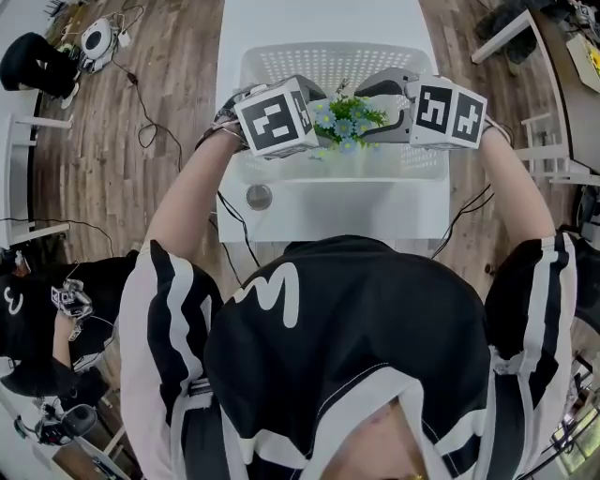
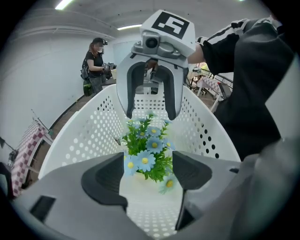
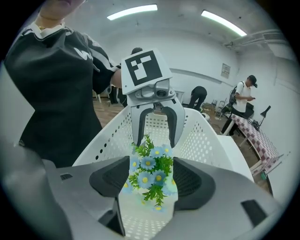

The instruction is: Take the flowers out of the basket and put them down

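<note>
A: While both grippers hover at the basket (image 1: 323, 58), where do I tag the flowers (image 1: 345, 120)?

B: Middle of the basket, upper centre of the head view, on its perforated floor as far as I can see. Basket's on the white table (image 1: 319, 19). Not lifted yet.

A: Left gripper (image 2: 147, 176) state?

B: Jaws well apart, nothing pinched. In its own view the blue bunch shows in the gap, low centre, a bit toward the left jaw. No contact that I can see.

A: Right gripper (image 3: 151, 180)?

B: Same, jaws spread and gripping nothing. The bunch sits dead centre in its gap and fills most of it. Leaves are just beside both jaws, can't tell if they brush.

A: Which way does the bunch lie from them?

B: Between the two. In the head view the left one comes in from the left and the right one from the right. They face each other with the flowers in the middle.

A: Long axis?

B: Roughly upright, blooms on top. It runs top to bottom in both gripper views, so either pair of jaws would close across it, not along it.

A: Nearer hand?

B: My guess is the right, the bunch is better centred there. Close call though.
</note>
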A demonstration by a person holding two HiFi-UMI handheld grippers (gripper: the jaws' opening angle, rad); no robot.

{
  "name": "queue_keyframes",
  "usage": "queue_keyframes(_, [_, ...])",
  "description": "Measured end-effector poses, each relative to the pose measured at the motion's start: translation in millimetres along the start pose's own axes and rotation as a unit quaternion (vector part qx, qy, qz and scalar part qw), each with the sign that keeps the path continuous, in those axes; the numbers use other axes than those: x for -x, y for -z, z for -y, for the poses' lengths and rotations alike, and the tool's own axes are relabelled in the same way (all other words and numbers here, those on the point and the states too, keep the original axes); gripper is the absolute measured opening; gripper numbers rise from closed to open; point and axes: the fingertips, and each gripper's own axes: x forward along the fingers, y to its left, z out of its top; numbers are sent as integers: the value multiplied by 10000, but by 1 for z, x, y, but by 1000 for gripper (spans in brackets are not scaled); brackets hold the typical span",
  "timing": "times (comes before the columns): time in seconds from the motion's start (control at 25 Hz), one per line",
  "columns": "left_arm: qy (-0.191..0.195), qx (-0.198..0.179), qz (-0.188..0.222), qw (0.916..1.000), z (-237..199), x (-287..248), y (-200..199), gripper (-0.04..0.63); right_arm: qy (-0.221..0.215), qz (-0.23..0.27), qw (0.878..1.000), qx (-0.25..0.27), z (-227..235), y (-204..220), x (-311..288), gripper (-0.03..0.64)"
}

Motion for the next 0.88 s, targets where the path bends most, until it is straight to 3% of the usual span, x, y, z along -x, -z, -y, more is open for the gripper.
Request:
queue_keyframes(0.28, [87,-221,-563,9981,-3,-9,11,316,-253,-1494,9873,488,-5,41,-15,290])
queue_keyframes(0.48, [495,-531,-917,9931,7,-3,16,316,-176,-1598,9866,268,2,44,-12,296])
queue_keyframes(0.56, [598,-623,-1352,9870,8,2,34,316,-262,-1632,9860,221,1,43,-6,296])
queue_keyframes(0.68, [488,-692,-2038,9753,2,5,61,316,-515,-2169,9741,383,-4,58,1,296])
queue_keyframes(0.76, [347,-818,-2126,9731,-3,0,62,316,-586,-2587,9622,621,-3,71,-1,296])
queue_keyframes(0.88, [617,-741,-2067,9736,5,-7,54,316,-590,-2723,9577,712,2,77,-10,296])
